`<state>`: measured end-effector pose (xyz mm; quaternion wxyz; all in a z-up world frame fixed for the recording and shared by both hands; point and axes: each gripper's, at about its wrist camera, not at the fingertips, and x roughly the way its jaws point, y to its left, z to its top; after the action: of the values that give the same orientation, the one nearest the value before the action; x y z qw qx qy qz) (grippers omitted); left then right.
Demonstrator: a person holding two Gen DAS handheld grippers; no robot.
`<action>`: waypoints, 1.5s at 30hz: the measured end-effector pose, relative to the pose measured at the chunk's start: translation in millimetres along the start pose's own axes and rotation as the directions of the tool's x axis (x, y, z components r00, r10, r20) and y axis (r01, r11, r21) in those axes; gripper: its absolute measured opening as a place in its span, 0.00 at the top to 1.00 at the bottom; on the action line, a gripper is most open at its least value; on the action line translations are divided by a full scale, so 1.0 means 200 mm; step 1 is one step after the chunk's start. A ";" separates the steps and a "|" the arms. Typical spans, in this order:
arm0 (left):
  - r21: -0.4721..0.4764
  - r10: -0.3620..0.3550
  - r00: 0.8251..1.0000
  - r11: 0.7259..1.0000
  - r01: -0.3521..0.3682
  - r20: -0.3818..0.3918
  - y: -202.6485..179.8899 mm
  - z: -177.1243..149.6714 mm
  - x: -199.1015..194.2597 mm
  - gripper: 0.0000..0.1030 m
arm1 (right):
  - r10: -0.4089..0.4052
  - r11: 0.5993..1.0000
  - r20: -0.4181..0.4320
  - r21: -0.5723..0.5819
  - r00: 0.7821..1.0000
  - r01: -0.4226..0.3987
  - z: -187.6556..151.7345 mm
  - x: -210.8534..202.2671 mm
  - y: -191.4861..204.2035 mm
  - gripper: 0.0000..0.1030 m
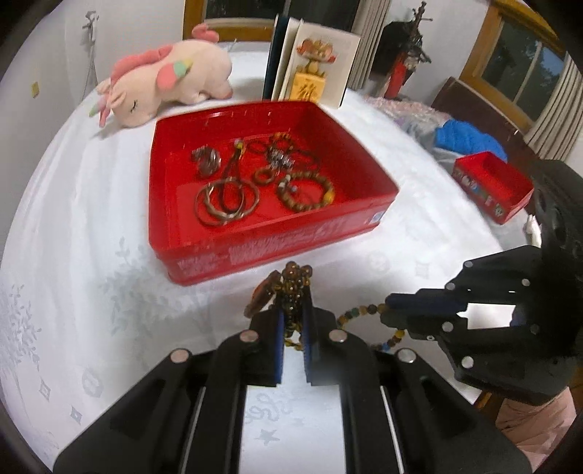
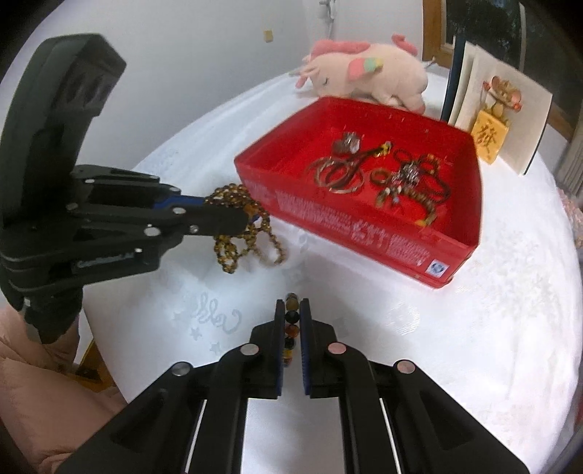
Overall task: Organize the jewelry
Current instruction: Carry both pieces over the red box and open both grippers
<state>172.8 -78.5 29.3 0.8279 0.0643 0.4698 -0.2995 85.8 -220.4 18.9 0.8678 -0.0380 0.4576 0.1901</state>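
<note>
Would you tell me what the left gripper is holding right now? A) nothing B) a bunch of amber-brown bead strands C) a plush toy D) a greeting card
B: the left gripper is shut on the amber-brown bead strands, which dangle over the white tablecloth.

This is a lived-in room of a home. The round surface [image 1: 73,204] wears a white embroidered cloth, and on it lies a pink plush toy [image 1: 171,80]. Just beside the toy stands a greeting card [image 1: 317,69] with a cartoon mouse. Behind the toy is a wood-framed window [image 1: 233,22], and far to its right a second one with curtains [image 1: 561,109].
</note>
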 end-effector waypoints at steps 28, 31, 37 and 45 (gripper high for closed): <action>-0.030 0.009 0.983 1.000 -0.004 0.181 0.03 0.48 -0.26 0.94 | -0.067 0.997 0.139 0.033 0.988 0.063 0.41 -0.24 -0.15 0.93; -0.041 0.017 0.983 0.999 -0.010 0.185 0.06 0.54 -0.23 0.94 | -0.060 0.997 0.138 0.047 0.989 0.054 0.47 -0.21 -0.20 0.93; -0.063 0.016 0.985 0.998 -0.006 0.171 0.13 0.64 -0.12 0.94 | -0.065 0.996 0.125 0.067 0.990 0.056 0.57 -0.12 -0.28 0.93; -0.081 0.018 0.991 0.997 -0.007 0.130 0.20 0.72 0.04 0.94 | -0.058 0.994 0.098 0.094 0.993 0.049 0.65 0.02 -0.40 0.93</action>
<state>304.2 -104.6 94.8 0.8607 0.0142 0.4258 -0.2787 217.8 -261.2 82.4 0.8954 -0.0007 0.4202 0.1471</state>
